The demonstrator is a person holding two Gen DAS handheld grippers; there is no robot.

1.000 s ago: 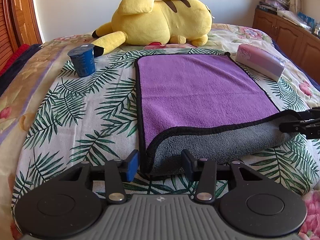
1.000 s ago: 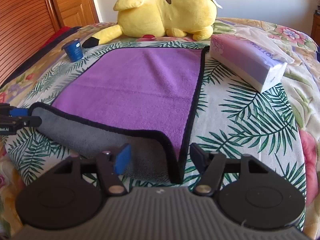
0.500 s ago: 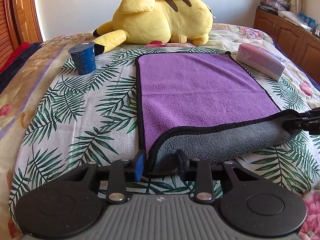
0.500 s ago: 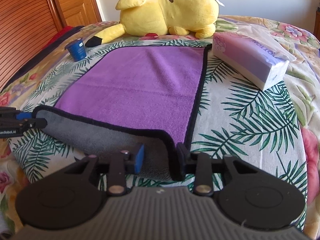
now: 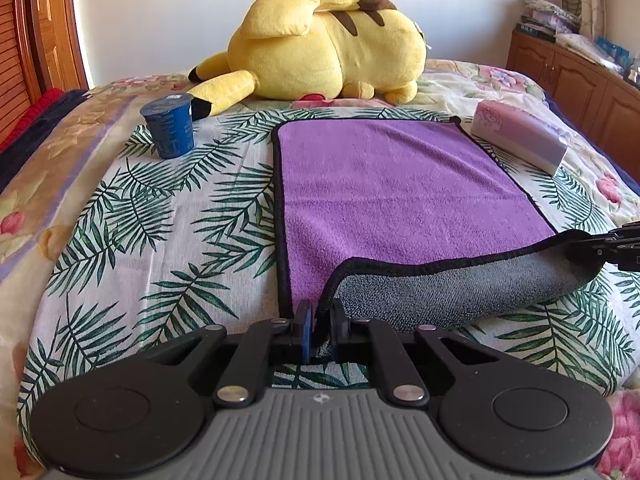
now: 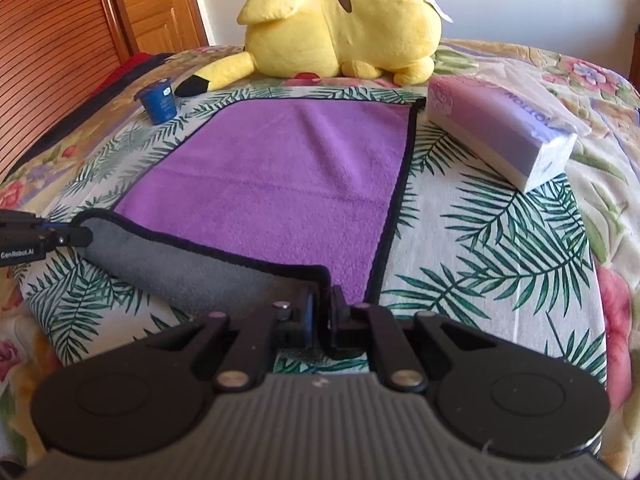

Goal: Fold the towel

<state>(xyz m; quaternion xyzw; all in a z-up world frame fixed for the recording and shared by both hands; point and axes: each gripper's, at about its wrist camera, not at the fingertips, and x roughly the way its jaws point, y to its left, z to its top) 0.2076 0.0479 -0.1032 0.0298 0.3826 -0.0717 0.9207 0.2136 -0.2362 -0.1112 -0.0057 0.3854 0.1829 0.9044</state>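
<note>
With both near corners pinched, the towel runs up-frame from the closed left gripper and right gripper, long axis toward the plush toy. Near hem is rolled grey side up at lower centre. Blue cup upper left, tissue pack upper right; both flank the fold path, neither blocking.

Purple towel flat, grey near edge upturned

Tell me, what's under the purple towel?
The purple towel lies on the leaf-print bedcover. Its near edge is flipped up, showing only its own grey underside. Anything under the flat part is covered.
</note>
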